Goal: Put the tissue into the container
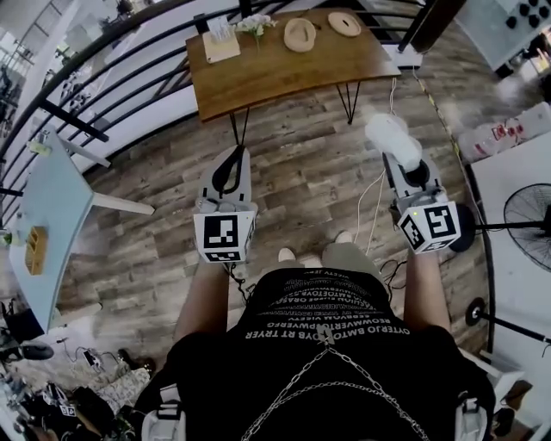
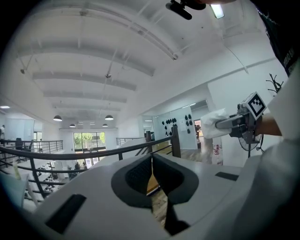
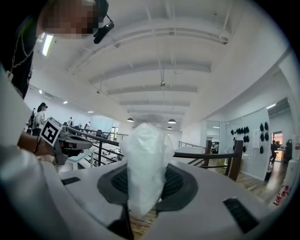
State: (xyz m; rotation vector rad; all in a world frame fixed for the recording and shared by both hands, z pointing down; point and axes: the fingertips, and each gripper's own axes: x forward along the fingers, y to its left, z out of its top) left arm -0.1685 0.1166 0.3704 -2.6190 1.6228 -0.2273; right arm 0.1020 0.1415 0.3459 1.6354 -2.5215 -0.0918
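Both tools are held level in front of the person, over the brown plank floor (image 1: pixel 301 172), well apart from each other. The jaws of the right tool (image 1: pixel 398 158) (image 3: pixel 145 183) are clamped on a white crumpled tissue (image 1: pixel 387 133) (image 3: pixel 143 154). The tissue is pinched at its lower part, and its upper part stands up and out above the dark pads (image 3: pixel 176 180). In the left gripper view the same tissue (image 2: pixel 212 124) is seen at the front of the right tool (image 2: pixel 233 122), in the air and touching nothing else.

The jaws of the left tool (image 1: pixel 231 162) (image 2: pixel 151 174) are brought together, and nothing is held between them. In the right gripper view the left tool (image 3: pixel 75 143) is seen at the left side, with its marker cube (image 3: pixel 50 131) behind it.

Ahead of the tools a brown wooden tabletop (image 1: pixel 284 65) on thin black legs is placed beside a black metal railing (image 1: pixel 95 60). Two round light-coloured pieces (image 1: pixel 300 34), a small plant with white flowers (image 1: pixel 254 24) and a small light box (image 1: pixel 220 45) are set on it. Which of these is the container cannot be told. A pale blue table (image 1: pixel 52 207) is seen at the left, and a black standing fan (image 1: pixel 527 226) at the right.
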